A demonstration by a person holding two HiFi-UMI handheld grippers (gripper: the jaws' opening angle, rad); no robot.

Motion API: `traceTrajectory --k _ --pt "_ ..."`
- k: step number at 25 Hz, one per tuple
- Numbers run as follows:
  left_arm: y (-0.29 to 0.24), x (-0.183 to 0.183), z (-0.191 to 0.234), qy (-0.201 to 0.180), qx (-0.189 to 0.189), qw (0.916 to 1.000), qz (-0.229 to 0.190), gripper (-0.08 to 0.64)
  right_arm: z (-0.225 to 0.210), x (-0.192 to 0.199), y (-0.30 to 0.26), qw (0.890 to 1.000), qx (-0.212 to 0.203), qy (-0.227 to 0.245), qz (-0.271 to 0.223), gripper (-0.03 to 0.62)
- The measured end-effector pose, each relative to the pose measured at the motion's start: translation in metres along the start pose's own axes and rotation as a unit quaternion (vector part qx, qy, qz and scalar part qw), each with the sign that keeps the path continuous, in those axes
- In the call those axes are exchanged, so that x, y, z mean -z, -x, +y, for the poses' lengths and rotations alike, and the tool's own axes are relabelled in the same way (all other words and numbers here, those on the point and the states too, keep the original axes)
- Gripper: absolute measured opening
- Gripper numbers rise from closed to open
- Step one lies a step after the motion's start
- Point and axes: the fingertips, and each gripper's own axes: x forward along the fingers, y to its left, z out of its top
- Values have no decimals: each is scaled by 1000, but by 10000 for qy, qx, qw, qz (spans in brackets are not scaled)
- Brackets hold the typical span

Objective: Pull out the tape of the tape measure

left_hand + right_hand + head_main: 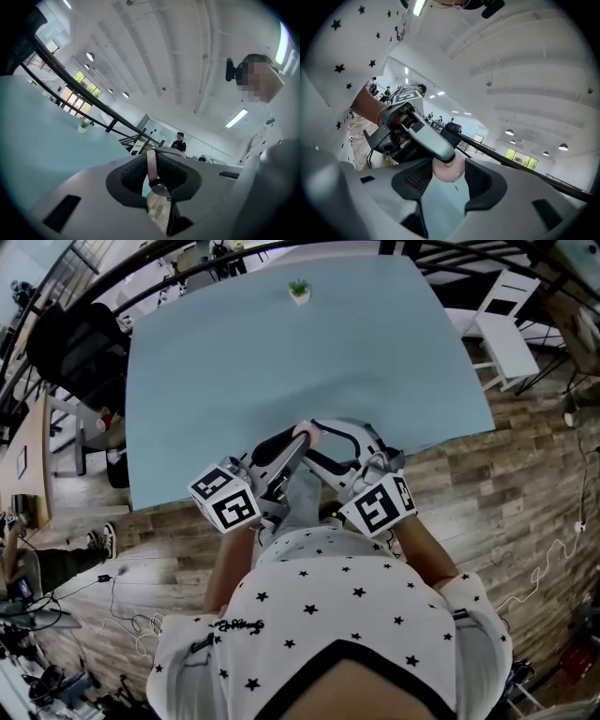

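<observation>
The round pink tape measure (448, 168) was gripped in the right claw (449, 174) over the worktop's (281, 362) near edge. Its tape (151, 163) (a narrow pink strip) was pinched in the closed left claw (151, 158), immediately left of the case, so a leftward pull was judged to be needed.

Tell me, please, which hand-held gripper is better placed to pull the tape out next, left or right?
The left hand-held gripper: its jaws pinch the pink tape, while the right hand-held gripper clamps the round pink tape measure case. The left can probably draw away while the right anchors.
</observation>
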Motion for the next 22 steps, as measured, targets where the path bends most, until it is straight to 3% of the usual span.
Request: traceTrajectory --k 6,12,22 --pt "6 -1 -3 -87 -43 9999 -32 87 4 -1 7 9999 36 -106 -55 212" --pt "13 -4 -1 -118 -125 9998 -86 87 -5 17 19 9992 274 -69 276 169" --pt "14 3 -15 -168 21 9999 -8 87 9 22 20 9954 187 707 623 77"
